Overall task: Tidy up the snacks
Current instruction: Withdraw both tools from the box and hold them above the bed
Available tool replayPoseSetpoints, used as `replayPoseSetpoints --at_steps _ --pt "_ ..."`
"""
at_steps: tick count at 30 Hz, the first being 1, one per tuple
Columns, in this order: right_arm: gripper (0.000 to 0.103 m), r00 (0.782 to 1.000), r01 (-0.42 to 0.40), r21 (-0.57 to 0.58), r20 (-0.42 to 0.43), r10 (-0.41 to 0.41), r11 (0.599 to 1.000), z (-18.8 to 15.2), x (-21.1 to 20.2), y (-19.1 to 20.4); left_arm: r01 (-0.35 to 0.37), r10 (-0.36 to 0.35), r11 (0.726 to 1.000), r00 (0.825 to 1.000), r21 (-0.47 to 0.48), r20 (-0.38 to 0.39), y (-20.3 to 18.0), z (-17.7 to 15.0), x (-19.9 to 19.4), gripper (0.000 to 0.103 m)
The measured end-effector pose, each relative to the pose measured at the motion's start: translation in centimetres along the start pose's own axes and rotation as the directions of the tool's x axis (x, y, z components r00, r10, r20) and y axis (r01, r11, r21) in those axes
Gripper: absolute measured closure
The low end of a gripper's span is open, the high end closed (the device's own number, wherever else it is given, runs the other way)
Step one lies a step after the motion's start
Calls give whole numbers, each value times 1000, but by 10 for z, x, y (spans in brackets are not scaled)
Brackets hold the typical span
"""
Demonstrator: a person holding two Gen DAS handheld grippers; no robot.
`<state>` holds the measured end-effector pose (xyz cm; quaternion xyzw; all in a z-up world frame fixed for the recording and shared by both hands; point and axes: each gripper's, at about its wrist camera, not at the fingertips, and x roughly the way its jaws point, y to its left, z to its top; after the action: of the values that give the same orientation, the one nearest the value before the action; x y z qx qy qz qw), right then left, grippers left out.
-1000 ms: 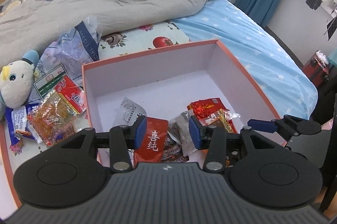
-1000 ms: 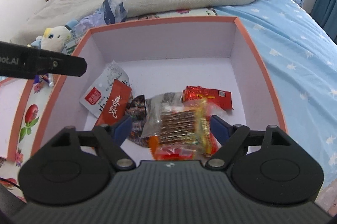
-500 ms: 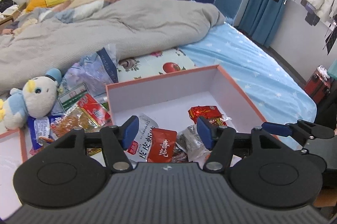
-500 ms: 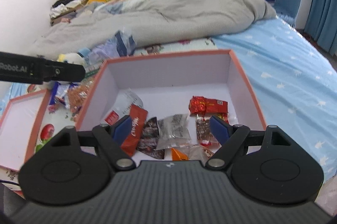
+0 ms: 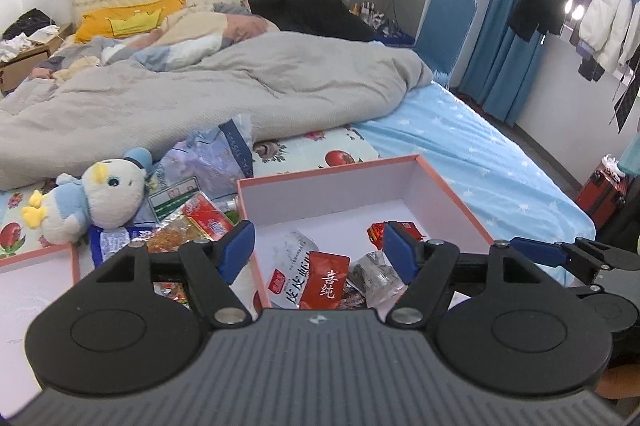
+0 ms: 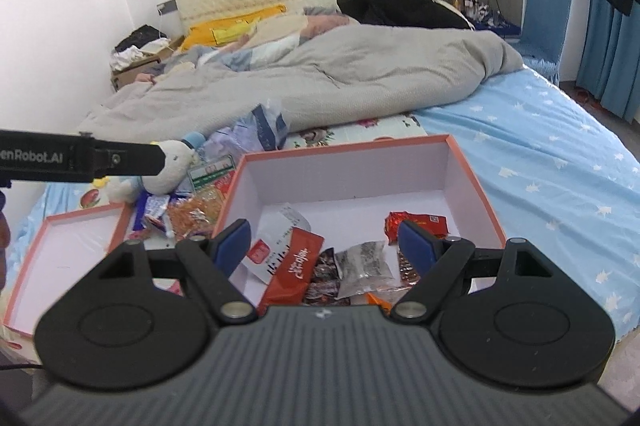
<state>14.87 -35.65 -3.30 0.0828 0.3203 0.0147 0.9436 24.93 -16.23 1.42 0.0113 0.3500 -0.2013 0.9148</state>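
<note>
A pink-rimmed white box [image 5: 332, 195] [image 6: 352, 169] lies on the bed with several snack packets in it, among them a red sachet [image 5: 325, 280] [image 6: 294, 262] and a red foil pack [image 6: 418, 224]. More loose snacks [image 5: 192, 226] [image 6: 192, 214] are heaped left of the box. My left gripper [image 5: 320, 248] hovers above the box's near left corner, jaws still opening, nothing between them. My right gripper [image 6: 322, 244] hangs open and empty over the box's near side.
The box lid [image 6: 68, 254] lies to the left on the bed. A plush duck [image 5: 100, 199] and a tissue pack [image 5: 212, 157] sit behind the loose snacks. A grey duvet [image 5: 200, 93] covers the far bed. A red suitcase [image 5: 604, 191] stands at the right.
Both grippers have risen and pulled back from the box, so more of the room shows. The left jaws widened and the red sachet that lay between them now rests in the box.
</note>
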Motion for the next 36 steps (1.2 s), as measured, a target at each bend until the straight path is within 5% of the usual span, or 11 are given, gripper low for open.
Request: replayPoseSetpoints --at_steps 18,36 --pt "21 995 -82 -35 48 84 996 -25 -36 60 -86 90 994 994 -64 68 43 -49 -89 25" --pt "21 983 -178 -105 22 181 978 -65 -36 133 -209 218 967 975 -146 43 95 -105 -135 25"
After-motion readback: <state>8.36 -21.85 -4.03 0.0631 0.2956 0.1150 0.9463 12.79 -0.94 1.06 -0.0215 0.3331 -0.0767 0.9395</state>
